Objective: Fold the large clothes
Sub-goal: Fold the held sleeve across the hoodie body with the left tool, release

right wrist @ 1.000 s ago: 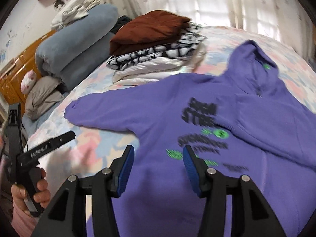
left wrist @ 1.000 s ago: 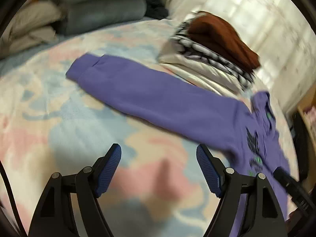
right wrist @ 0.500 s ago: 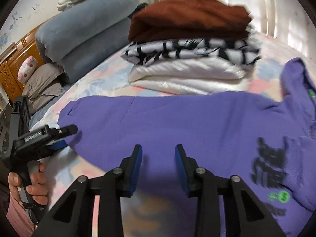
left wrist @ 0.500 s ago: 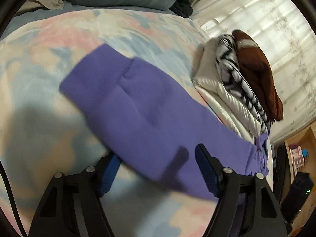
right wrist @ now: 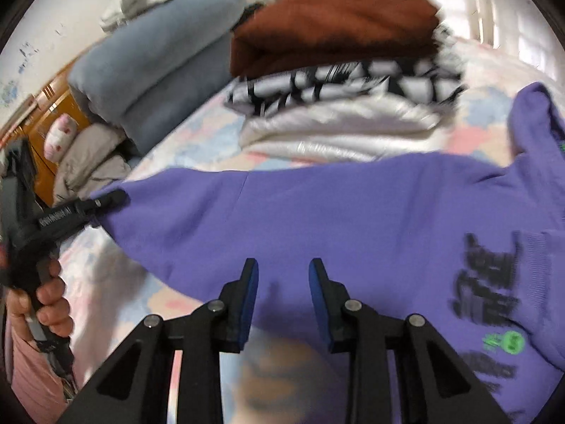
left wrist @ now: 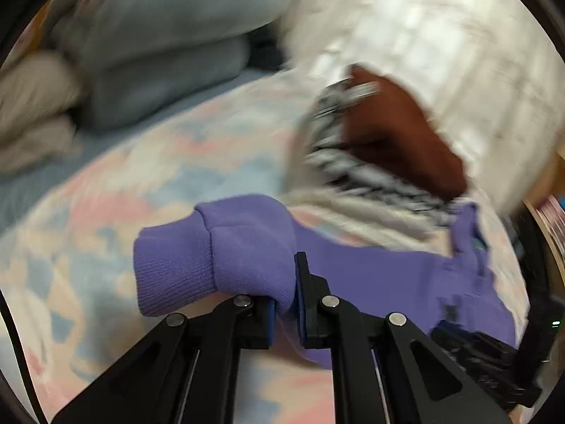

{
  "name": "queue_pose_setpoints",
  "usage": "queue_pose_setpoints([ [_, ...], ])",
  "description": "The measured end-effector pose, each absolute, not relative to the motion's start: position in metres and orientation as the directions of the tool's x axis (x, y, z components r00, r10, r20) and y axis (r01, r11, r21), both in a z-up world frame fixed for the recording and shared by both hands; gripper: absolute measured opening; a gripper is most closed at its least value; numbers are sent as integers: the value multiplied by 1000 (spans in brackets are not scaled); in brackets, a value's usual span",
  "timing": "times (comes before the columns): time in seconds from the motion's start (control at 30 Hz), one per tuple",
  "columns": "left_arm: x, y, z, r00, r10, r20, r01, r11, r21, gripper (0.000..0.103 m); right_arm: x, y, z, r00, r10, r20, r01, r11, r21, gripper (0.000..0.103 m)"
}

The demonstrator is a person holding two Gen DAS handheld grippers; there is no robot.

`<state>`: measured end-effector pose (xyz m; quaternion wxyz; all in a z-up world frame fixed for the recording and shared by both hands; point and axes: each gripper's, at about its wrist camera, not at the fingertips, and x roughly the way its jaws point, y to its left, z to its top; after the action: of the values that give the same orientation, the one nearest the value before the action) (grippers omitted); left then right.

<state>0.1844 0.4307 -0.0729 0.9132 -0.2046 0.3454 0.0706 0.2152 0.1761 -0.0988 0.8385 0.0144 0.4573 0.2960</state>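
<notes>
We see the left gripper [left wrist: 284, 304] with its blue-padded jaws pinched on the end of the sleeve [left wrist: 226, 251] of the purple fleece hooded sweatshirt [right wrist: 353, 219], just behind the ribbed cuff, which bulges out to the left of the fingers. The right gripper [right wrist: 282, 300] stands with jaws part-spread over the sweatshirt's lower edge; we see cloth beneath them, but no pinch can be made out. The garment lies face up across the pastel patterned bedspread [right wrist: 197, 130], just in front of a stack of folded clothes [right wrist: 335, 70]. We judge the step to be the first sleeve fold; the next move calls for carrying the cuff across the printed chest. Both grippers tilt downward, and the person's hand [right wrist: 42, 300] grasps the left handle.
</notes>
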Motion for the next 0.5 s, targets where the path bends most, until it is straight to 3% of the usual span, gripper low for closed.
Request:
queue_pose_setpoints([
  [0.27,187,273,37,786,-158,-598,13,971,-240,7,173,47,-54,533,501,-682,-368,863,346,30],
  [0.5,216,132,21,697,-331,-637,181,940,-290,7,149,-78,-41,644,398,-653,-192,910,367,30],
])
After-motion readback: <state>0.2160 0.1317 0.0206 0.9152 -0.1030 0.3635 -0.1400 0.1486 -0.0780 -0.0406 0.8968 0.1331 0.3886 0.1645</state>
